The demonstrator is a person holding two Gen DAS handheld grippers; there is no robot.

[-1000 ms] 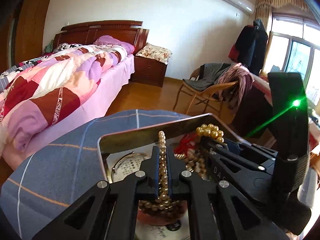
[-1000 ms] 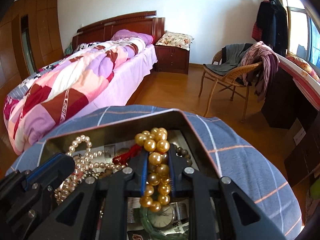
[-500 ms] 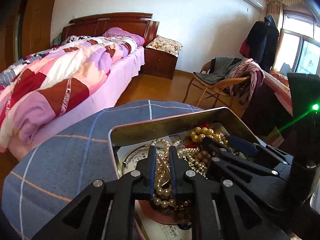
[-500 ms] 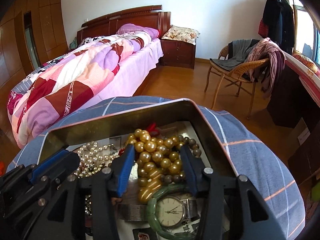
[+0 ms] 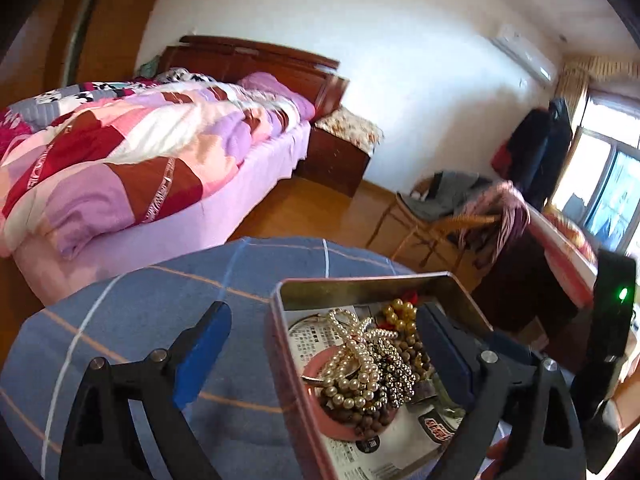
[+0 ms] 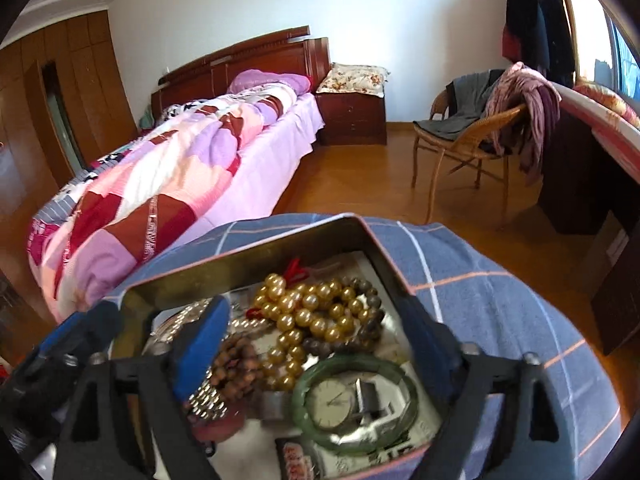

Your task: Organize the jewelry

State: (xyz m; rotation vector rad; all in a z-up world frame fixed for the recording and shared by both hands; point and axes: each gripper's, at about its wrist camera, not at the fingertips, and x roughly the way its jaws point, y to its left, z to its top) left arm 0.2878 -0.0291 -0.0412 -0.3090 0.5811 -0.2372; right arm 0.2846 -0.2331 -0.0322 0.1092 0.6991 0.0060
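The left gripper [image 5: 320,344] is seen with its fingers [image 5: 202,350] spread wide and nothing held. One finger is over the blue checked cloth [image 5: 168,304] covering the surface, outside the metal tin [image 5: 360,282], and the other is inside it. Between those fingers, the tin's left wall and a heap of white pearl strands [image 5: 352,364] and dark bead strings [image 5: 394,380] piled on a pink dish [image 5: 316,364] are seen.

The right gripper [image 6: 320,344] is likewise held wide and empty, both fingers [image 6: 200,346] being inside the tin [image 6: 240,256]. Nearest between them a wristwatch [image 6: 334,402] lies within a green bangle [image 6: 356,404]; just beyond, a gold pearl necklace [image 6: 308,312] is heaped, with brown wooden beads [image 6: 236,364] beside the left-hand finger. A red cord [image 6: 296,268] is seen past the gold pearls, against the far wall of the tin.

Farther off, a bed [image 6: 168,184] with a patchwork quilt and a wicker chair [image 6: 468,144] draped with clothes are seen.
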